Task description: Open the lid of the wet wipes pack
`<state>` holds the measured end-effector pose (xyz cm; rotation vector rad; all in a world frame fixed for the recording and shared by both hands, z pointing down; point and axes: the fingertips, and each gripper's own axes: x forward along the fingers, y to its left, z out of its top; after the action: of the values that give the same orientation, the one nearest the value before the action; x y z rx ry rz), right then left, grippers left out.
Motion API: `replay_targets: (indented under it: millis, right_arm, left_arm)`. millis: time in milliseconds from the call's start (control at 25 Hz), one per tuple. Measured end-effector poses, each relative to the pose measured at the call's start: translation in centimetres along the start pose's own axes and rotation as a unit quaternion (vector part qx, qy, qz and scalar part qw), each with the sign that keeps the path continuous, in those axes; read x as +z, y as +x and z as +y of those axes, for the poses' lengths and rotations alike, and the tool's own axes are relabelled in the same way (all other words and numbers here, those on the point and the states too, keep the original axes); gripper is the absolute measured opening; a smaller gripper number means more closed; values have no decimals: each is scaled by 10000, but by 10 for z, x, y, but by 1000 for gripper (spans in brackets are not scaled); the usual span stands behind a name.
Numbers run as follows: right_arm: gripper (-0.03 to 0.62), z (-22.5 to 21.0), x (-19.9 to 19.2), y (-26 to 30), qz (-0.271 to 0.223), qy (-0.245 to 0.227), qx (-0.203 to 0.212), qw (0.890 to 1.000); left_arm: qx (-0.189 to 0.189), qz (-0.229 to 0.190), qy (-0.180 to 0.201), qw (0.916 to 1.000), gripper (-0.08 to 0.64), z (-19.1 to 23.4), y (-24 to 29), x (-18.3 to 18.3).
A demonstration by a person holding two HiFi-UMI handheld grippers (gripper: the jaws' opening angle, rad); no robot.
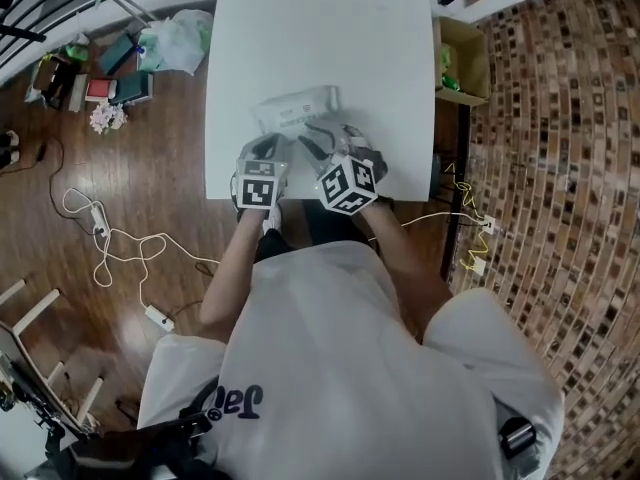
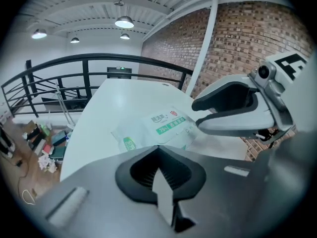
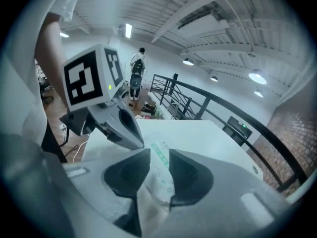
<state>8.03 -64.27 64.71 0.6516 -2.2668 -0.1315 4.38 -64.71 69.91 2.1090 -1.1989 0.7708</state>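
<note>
The wet wipes pack point(image 1: 297, 110) is white with green print and lies flat on the white table point(image 1: 310, 28), near its front edge. My left gripper point(image 1: 268, 146) hovers just short of the pack's left front corner, jaws shut and empty. In the left gripper view the pack point(image 2: 161, 128) lies just beyond the closed left gripper point(image 2: 158, 150). My right gripper point(image 1: 318, 146) is at the pack's front right, and it shows side-on in the left gripper view point(image 2: 196, 115). The right gripper point(image 3: 157, 155) stands open. The pack point(image 3: 161, 175) shows in the gap, and no pad presses on it.
An open cardboard box point(image 1: 462, 58) stands beside the table's right edge. Bags and books point(image 1: 150, 53) lie on the wooden floor at the left, with cables and a power strip point(image 1: 110, 238) nearer me. A black railing point(image 2: 89, 63) runs behind the table.
</note>
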Motion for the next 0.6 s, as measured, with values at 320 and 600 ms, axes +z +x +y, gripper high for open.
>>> replay_targets:
  millis: [320,600]
  right_arm:
    - [100,7,-27,30,557,-1457,75,9877]
    - [69,8,-30,37,617,-2030,-6,9772]
  left_arm:
    - [-58,-5,-216,9997,15,1,1,0]
    - [18,-30,-261,9997,15,2,1,0]
